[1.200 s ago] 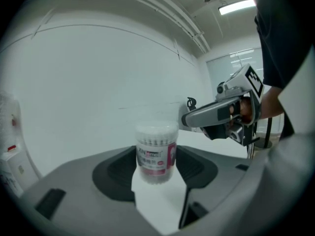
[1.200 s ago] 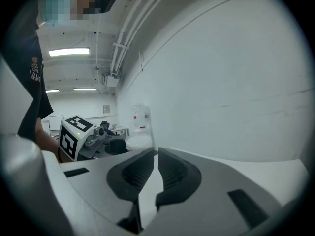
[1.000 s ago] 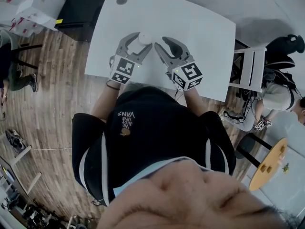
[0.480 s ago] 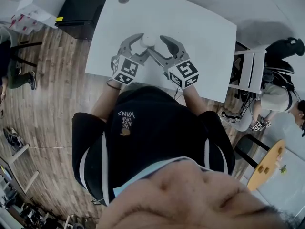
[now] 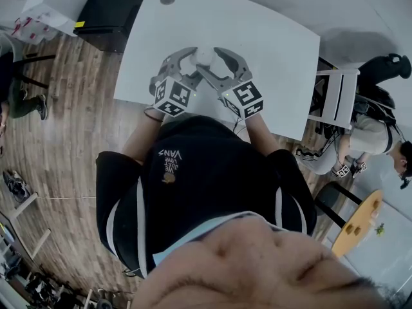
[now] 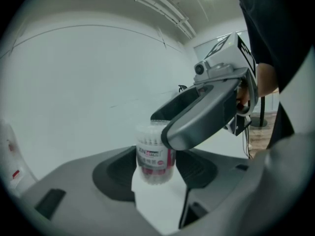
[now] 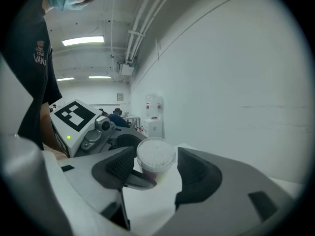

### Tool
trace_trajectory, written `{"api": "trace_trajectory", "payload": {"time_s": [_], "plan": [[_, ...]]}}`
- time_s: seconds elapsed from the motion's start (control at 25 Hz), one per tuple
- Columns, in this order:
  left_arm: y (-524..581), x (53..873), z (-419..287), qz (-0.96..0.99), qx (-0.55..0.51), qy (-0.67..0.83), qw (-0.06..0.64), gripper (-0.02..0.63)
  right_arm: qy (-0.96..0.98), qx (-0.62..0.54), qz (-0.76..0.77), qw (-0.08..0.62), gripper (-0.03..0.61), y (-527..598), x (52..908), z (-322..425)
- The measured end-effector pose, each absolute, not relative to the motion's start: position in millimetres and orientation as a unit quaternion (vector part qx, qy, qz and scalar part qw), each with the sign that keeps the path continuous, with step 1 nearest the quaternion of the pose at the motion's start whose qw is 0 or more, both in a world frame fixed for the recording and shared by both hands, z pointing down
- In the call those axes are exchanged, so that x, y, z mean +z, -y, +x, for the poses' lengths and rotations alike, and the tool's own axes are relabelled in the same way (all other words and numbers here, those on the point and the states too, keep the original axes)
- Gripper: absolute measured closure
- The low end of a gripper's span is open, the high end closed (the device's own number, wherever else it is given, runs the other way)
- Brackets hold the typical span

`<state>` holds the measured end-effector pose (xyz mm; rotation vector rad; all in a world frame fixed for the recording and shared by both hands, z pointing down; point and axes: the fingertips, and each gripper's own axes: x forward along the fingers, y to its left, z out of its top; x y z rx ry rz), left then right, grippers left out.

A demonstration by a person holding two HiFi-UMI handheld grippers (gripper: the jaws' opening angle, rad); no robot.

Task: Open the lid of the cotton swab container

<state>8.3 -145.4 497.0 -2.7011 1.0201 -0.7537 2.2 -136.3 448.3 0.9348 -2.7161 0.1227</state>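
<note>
The cotton swab container (image 6: pixel 155 154) is standing upright over the near half of the white counter (image 5: pixel 270 50), right in front of the person. Its red-and-white label is facing the left gripper view, and white swab tips are showing through its clear top.

The left gripper (image 5: pixel 193 62) is coming at the container from the left. Its jaws are sitting against the container's lower body on both sides and holding it.

The right gripper (image 5: pixel 211 60) is reaching in from the container's right and slightly above it. Its jaws have just been opening and are now spread wide, straddling the container's top. A thin gap is showing on one side, so they are not pressing on it. One right jaw is crossing in front of the container's upper part in the left gripper view.
</note>
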Motion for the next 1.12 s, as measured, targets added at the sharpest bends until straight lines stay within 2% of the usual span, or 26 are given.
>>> {"api": "trace_trajectory", "payload": {"time_s": [0.2,1.12], "plan": [[147.2,496.4,13.1,-0.906,-0.246,-0.335,0.078,0.359,0.934,0.035,0.329,0.134,0.324,140.6,447.4,7.5],[147.0,487.5,9.7,-0.919,-0.219,-0.32,0.076,0.359,0.943,0.099,0.301,0.098,0.328,144.9,440.7,8.1]]}}
